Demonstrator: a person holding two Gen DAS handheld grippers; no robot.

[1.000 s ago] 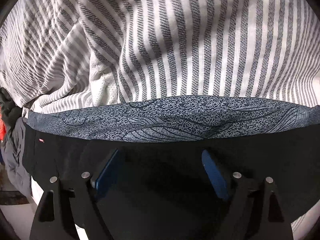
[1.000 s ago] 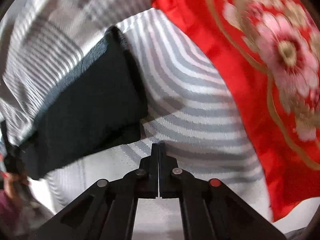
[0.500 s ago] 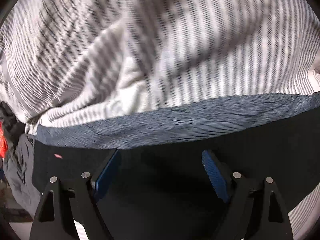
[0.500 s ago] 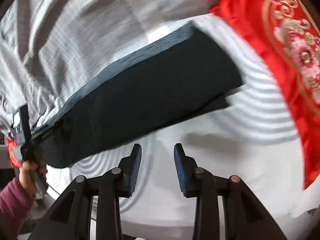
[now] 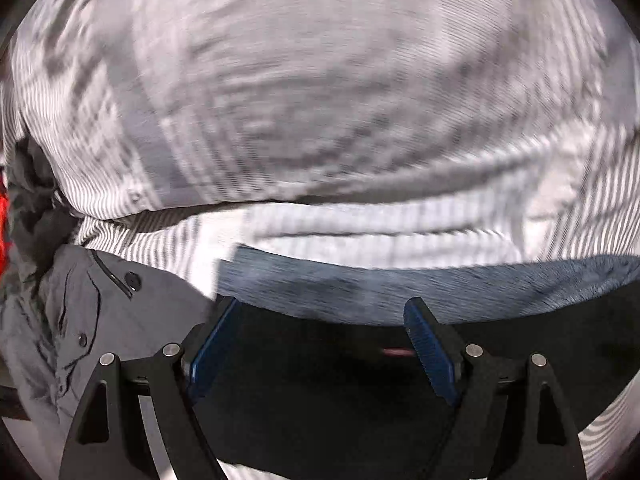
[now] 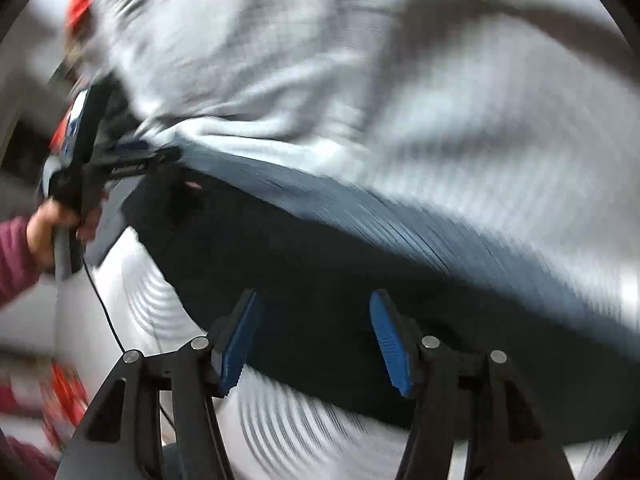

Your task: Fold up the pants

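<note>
The black pants [image 5: 320,392] lie folded on a grey-and-white striped bedsheet [image 5: 320,120], with a blue-grey patterned band [image 5: 400,284] along their far edge. My left gripper [image 5: 320,336] is open, its blue pads over the pants near their left end. In the right wrist view the pants [image 6: 320,264] stretch across the middle. My right gripper [image 6: 316,332] is open, its jaws wide apart over the pants' near edge. The left gripper [image 6: 160,160] shows at the far left end of the pants, held by a hand. Both views are blurred.
A grey garment with buttons [image 5: 100,320] lies left of the pants. A dark cloth [image 5: 32,200] and a red patch [image 5: 4,208] sit at the left edge. Red fabric [image 6: 64,400] shows at the lower left of the right wrist view.
My right gripper opened from shut and swung left over the pants. My left gripper shifted toward the pants' left end, bringing the grey garment into view.
</note>
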